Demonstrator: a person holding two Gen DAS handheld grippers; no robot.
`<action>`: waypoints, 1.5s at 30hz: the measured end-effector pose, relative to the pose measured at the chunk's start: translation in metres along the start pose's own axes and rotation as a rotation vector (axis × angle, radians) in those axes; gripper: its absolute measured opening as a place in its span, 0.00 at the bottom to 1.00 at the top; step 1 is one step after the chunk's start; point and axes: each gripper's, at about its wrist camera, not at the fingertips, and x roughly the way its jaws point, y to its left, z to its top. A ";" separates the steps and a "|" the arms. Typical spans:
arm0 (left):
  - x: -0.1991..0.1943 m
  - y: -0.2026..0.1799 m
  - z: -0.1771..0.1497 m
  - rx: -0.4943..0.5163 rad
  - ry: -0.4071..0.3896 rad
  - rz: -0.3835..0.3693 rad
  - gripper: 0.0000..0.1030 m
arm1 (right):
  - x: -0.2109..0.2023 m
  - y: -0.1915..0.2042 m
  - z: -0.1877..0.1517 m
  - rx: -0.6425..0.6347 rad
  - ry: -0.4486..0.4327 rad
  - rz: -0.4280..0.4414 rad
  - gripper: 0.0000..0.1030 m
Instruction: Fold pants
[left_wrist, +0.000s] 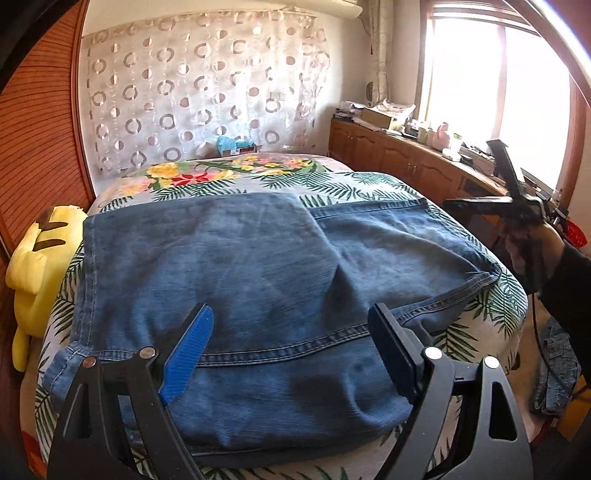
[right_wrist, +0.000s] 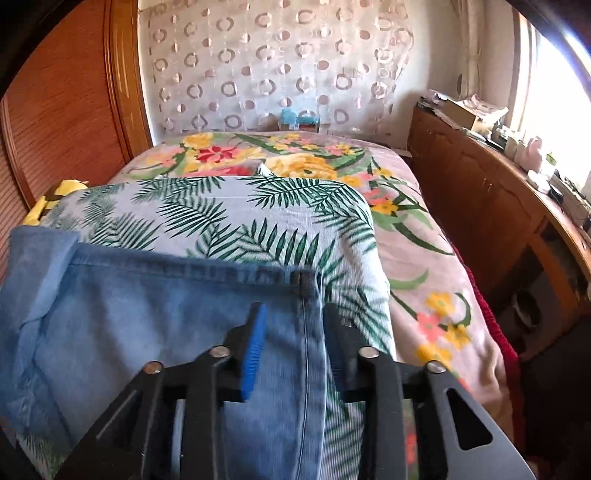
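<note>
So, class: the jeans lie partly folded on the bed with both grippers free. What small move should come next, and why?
Probably lower the open left gripper onto the near edge of the jeans and close on it. One flap already lies folded over, the right-hand end is still spread flat on the bed, and the right gripper is open, pressing no denim.

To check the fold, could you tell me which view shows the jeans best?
The left wrist view: the jeans lie almost whole, folded across the bed. The right wrist view shows only one hemmed corner, blurred, between the right gripper fingers.
</note>
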 end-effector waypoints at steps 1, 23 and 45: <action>0.000 -0.001 0.000 0.003 0.001 -0.002 0.84 | -0.007 0.002 -0.007 -0.003 -0.005 0.009 0.38; 0.018 -0.039 0.012 0.036 0.023 -0.051 0.84 | -0.067 0.007 -0.106 0.075 0.032 0.004 0.49; 0.027 -0.069 0.019 0.086 0.037 -0.068 0.84 | -0.066 0.017 -0.121 0.020 0.006 0.018 0.28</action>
